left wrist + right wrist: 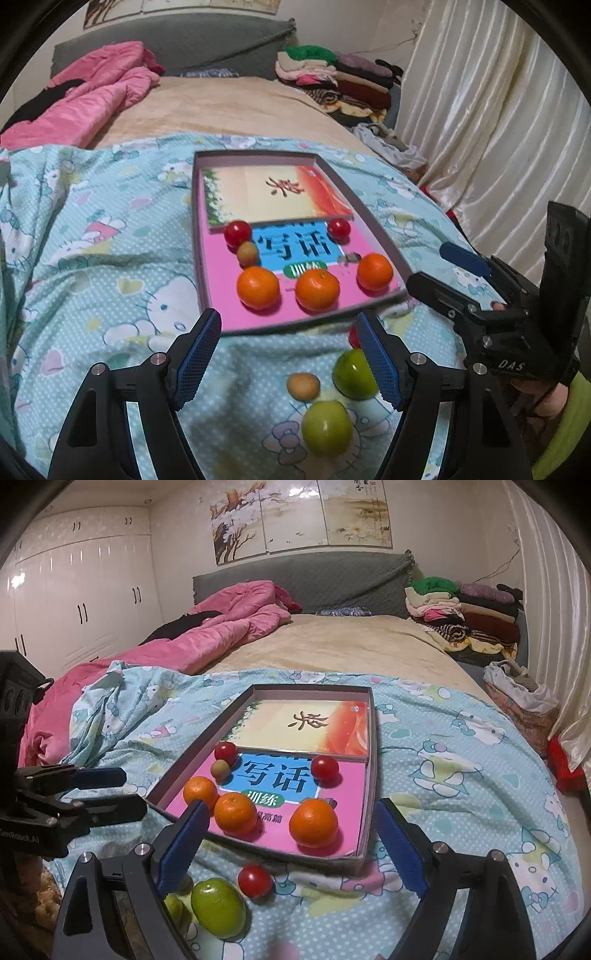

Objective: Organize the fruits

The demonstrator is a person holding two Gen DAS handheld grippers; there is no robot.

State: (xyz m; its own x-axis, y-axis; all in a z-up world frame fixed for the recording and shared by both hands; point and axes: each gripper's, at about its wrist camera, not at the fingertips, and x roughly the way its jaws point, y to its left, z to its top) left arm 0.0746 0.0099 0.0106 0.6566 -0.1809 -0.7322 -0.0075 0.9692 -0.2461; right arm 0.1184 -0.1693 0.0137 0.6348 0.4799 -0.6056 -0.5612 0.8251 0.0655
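Note:
A shallow box tray (208, 310) (364, 845) lies on the bed. In it are three oranges (258, 287) (313, 822), two red tomatoes (237, 232) (324, 768) and a small tan fruit (247, 253) (221, 768). On the sheet in front of it lie two green fruits (325, 428) (218, 906), a tan fruit (303, 385) and a red tomato (255, 881). My left gripper (290, 358) is open and empty above the loose fruits. My right gripper (291, 843) is open and empty over the tray's near edge; it also shows in the left wrist view (439, 266).
The tray's floor is covered by books (273, 192). A Hello Kitty sheet (92, 258) covers the near bed. A pink quilt (221, 627) lies at the back left, folded clothes (461, 609) at the back right, curtains (498, 110) on the right.

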